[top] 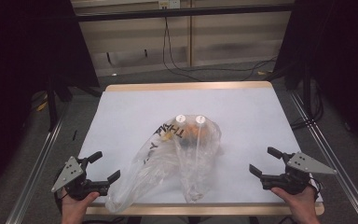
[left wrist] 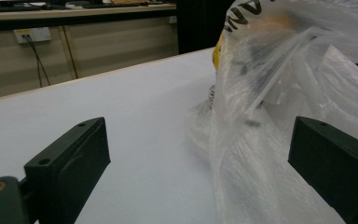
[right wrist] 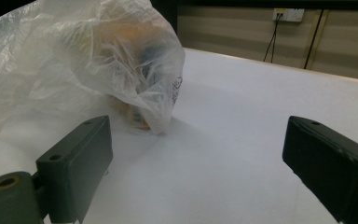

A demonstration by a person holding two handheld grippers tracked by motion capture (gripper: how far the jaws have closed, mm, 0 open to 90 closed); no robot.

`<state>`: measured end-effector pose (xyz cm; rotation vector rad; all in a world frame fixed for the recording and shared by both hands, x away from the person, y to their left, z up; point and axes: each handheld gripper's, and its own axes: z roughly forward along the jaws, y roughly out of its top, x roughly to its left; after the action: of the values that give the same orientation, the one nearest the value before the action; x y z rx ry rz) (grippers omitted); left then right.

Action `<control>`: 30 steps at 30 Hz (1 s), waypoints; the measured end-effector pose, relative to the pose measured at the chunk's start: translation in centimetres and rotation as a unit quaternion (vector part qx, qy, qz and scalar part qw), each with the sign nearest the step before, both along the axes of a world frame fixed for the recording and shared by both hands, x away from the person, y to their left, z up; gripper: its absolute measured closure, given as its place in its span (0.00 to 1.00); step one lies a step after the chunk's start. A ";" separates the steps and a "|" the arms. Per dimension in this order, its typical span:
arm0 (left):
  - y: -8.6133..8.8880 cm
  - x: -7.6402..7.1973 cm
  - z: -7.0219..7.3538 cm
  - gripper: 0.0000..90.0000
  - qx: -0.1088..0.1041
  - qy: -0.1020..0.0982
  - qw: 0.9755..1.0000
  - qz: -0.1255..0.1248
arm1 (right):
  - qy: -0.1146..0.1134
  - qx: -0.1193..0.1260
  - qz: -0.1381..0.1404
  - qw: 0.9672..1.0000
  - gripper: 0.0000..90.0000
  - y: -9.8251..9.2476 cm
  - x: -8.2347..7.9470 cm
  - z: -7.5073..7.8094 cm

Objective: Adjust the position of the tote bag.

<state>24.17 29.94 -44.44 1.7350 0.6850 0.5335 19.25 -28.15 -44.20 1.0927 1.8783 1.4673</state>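
At the near left corner: the left gripper sat low over the table, held from below by the person's left hand.
Left gripper jaws: they stood wide apart with nothing pinched; in the left gripper view bare white tabletop lay between them.
Left gripper top: a grey three-cornered plate rode on it, tilted toward the table's left edge.
Just right of the left gripper: the loose open end of the clear plastic bag lay close to the right-hand jaw; in the left gripper view the film rose ahead of that jaw, and I could not tell whether it touched.
Ahead and right of the left gripper: the bag's full end lay farther up the table, with black lettering on the film.
Inside the bag: two white round caps sat side by side, with something orange under them, blurred by the plastic.
Left of the right gripper: the bag lay apart from it, with bare table between; in the right gripper view the bag bulged ahead of the left-hand jaw.
At the near right corner: the right gripper was held by the right hand.
Right gripper jaws: spread wide, empty, over bare tabletop.
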 end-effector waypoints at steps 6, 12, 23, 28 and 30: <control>0.1 0.0 0.0 0.07 -0.009 0.009 1.000 -0.002 | 0.019 -0.005 0.000 1.000 0.13 0.0 0.2 0.0; -0.3 -0.1 0.0 0.09 0.005 0.009 1.000 -0.014 | 0.035 0.000 0.012 0.999 0.19 0.3 0.2 0.3; -1.4 -0.8 0.2 0.18 0.007 0.021 0.999 -0.041 | 0.048 -0.013 0.099 0.994 0.41 2.4 -0.5 1.3; -1.5 -0.9 0.2 0.22 -0.002 0.021 0.999 -0.043 | 0.054 -0.020 0.129 0.990 0.51 3.6 -0.9 1.7; -1.5 -0.9 0.2 0.22 0.006 0.021 0.999 -0.046 | 0.054 -0.023 0.144 0.988 0.54 4.1 -1.0 1.8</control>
<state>23.28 28.48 -44.22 1.7835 0.6300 0.4391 18.24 -24.03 -42.36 0.9249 2.2101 1.5356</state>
